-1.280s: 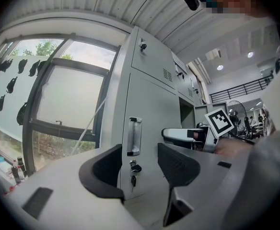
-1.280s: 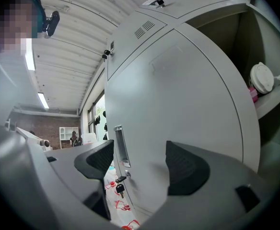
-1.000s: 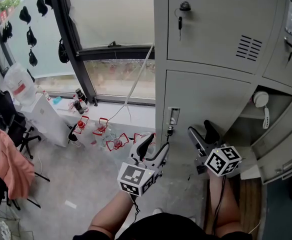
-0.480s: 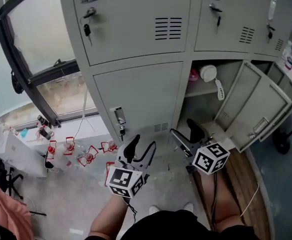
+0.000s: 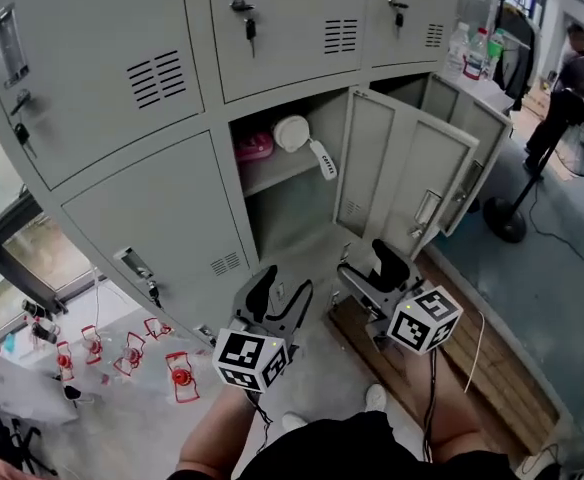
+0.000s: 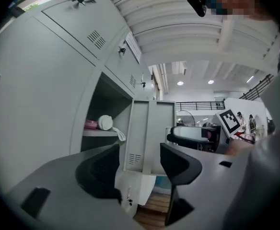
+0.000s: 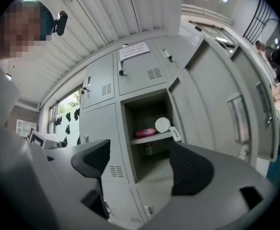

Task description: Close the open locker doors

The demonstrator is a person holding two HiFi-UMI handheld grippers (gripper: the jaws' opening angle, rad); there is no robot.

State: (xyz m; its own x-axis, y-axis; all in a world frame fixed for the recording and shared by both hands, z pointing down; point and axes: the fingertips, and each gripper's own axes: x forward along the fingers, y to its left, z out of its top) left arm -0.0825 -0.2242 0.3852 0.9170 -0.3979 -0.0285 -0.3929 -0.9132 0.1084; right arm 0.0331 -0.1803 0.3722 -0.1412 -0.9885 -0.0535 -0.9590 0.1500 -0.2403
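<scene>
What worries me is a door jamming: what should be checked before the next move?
1. Left gripper empty, jaws have just opened further: ok.
2. Right gripper empty, jaws have just opened further: ok.
3. Open door reached: not ok, neither gripper touches it.
4. Pink box inside on the shelf: ok.
5. White tool, handle overhanging the shelf edge, clears the door: cannot tell.

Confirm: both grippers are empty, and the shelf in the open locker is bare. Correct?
Not quite. The shelf is not bare: the head view shows a pink item and a white round object on it. The rest holds: the left gripper and right gripper are empty, their fingers apart and just opened wider, with nothing between them.
</scene>
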